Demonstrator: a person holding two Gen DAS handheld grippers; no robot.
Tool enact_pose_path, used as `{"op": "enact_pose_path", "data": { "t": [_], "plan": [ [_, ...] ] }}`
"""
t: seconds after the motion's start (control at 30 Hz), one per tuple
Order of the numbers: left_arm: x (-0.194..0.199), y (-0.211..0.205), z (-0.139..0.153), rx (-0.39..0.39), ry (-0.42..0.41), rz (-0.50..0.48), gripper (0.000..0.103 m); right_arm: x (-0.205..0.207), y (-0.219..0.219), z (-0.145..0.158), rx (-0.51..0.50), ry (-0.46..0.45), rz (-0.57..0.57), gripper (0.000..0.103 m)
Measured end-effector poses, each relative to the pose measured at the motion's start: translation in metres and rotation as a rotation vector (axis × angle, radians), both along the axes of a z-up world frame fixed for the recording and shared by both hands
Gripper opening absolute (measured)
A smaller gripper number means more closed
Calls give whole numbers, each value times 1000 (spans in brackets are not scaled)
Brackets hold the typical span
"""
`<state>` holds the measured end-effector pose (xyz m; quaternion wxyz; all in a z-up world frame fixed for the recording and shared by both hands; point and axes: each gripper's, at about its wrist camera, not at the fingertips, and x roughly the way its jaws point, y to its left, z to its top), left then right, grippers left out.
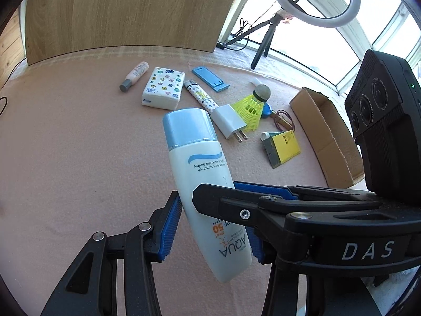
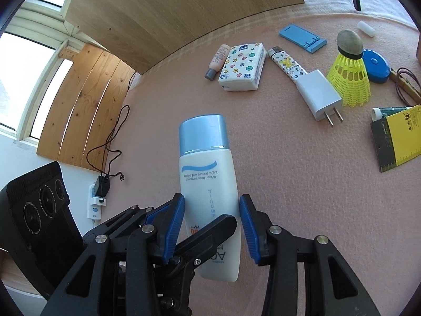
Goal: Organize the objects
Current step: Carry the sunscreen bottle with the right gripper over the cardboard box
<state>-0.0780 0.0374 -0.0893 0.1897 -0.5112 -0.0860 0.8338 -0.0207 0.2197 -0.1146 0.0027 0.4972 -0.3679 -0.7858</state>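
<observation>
Both grippers, left (image 1: 213, 226) and right (image 2: 211, 229), clamp one white sunscreen bottle (image 2: 208, 184) from crossing sides, its blue cap (image 2: 202, 134) pointing away, raised above the pink tablecloth (image 2: 276, 173).

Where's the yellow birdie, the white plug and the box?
yellow birdie (image 2: 348, 79), right wrist view, on its mesh skirt
white plug (image 2: 317, 94), right wrist view, on its body
box (image 1: 313, 105), left wrist view, on its near wall

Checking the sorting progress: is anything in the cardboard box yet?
No. The left wrist view shows the box open, with only bare cardboard inside.
</observation>
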Motion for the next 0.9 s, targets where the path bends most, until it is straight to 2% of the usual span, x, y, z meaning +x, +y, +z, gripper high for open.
{"op": "enact_pose_path", "data": {
  "t": [0.17, 0.43, 0.67, 0.9],
  "plan": [
    [3, 63, 22, 5, 35, -37, 50, 43, 32, 21, 28, 24, -28, 40],
    [-4, 192, 44, 24, 83, -134, 49, 137, 103, 41, 85, 51, -117, 40],
    [-18, 292, 39, 36, 81, -206, 49, 190, 185, 44, 101, 44, -208, 40],
    [-30, 353, 30, 28, 66, -235, 49, 216, 240, 32, 93, 38, -255, 40]
  ]
}}
